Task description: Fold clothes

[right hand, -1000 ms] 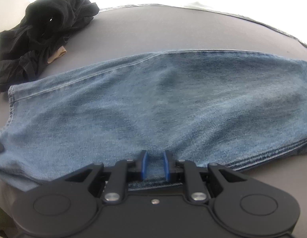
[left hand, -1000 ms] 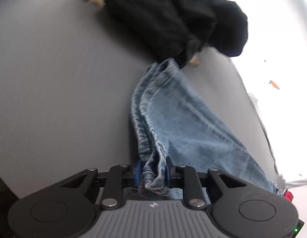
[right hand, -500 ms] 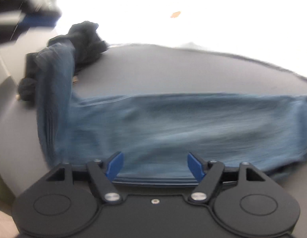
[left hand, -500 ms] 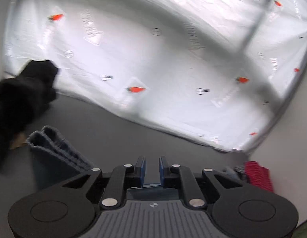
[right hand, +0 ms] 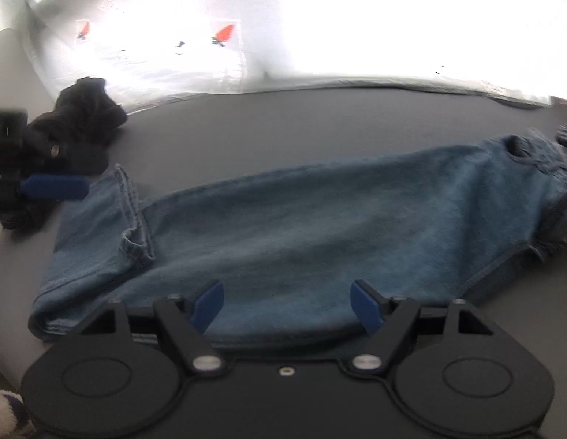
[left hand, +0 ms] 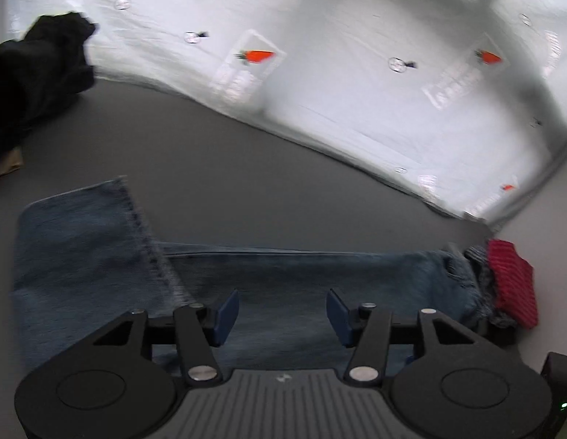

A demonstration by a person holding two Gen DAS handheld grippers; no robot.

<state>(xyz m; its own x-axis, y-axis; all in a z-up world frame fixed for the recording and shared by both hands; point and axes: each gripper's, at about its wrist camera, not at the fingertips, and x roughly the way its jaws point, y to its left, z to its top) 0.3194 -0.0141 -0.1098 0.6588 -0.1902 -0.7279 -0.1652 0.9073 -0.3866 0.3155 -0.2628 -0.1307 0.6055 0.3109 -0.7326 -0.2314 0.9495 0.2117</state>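
The left gripper [left hand: 282, 311] hangs over the jeans [left hand: 283, 281] with its blue pads [left hand: 226, 311] apart and still spreading; nothing is pinched between them, only denim lying below. The right gripper [right hand: 287, 305] is likewise spread wide above the jeans [right hand: 301, 234], its pads [right hand: 364, 305] clear of the cloth and gripping nothing.

The jeans lie flat along the near part of the grey table [left hand: 228, 168], running left to right. At the left end the leg is folded back over itself, so a stitched hem [left hand: 144, 230] crosses the denim at a slant; in the right wrist view the same hem [right hand: 131, 216] shows as a doubled edge with a small curl. The waist end [right hand: 528, 161] lies to the right, rumpled.

Just past the waist, at the right edge of the table, sits a red knitted item [left hand: 514, 285], touching or nearly touching the denim; I cannot tell which. At the far left is a heap of black clothes [left hand: 34, 77], apart from the jeans. In the right wrist view the left gripper's blue finger [right hand: 54, 186] shows at the left edge, in front of that black heap [right hand: 85, 117].

Beyond the table lies a white sheet [left hand: 356, 73] printed with small orange carrots [left hand: 256, 55].
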